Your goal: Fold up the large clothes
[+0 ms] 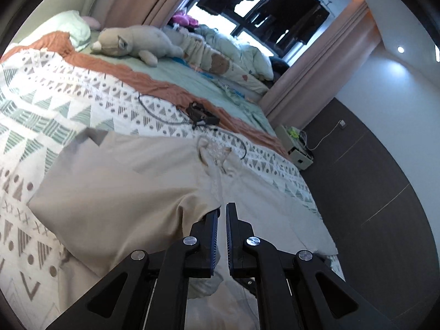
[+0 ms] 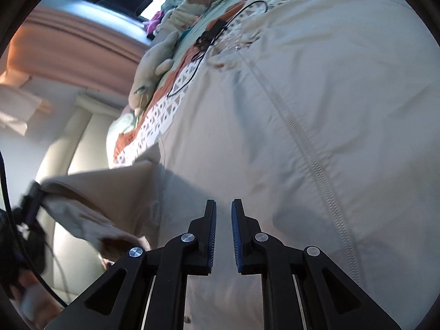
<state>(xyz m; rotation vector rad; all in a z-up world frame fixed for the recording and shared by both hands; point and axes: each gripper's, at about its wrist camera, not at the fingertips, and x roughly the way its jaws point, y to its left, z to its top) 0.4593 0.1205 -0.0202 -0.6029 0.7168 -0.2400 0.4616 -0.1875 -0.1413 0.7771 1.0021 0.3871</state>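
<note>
From where I sit, the bed (image 1: 55, 96) fills most of both views, its patterned cover under a large beige jacket (image 2: 288, 110) spread flat near the foot-side edge, zipper (image 2: 310, 151) running down the middle. I judge the fold as barely started: the body of the jacket lies open and unfolded, and only one sleeve (image 2: 90, 200) is lifted off the bed toward the side edge, so the sleeves, the sides and the final halving are all left to do. In the right wrist view my left tool (image 2: 30, 200) shows at the far left, pinching the end of that sleeve and holding it up in the air; in its own view (image 1: 222, 214) the pads sit nearly together with beige cloth bunched at them. My right tool (image 2: 223, 214) hovers low over the jacket's front, just beside the zipper, its pads slightly apart and holding nothing. A stuffed toy (image 1: 132, 44) lies well away at the head end, and a small black device (image 1: 200, 115) with a cable sits just beyond the collar.
</note>
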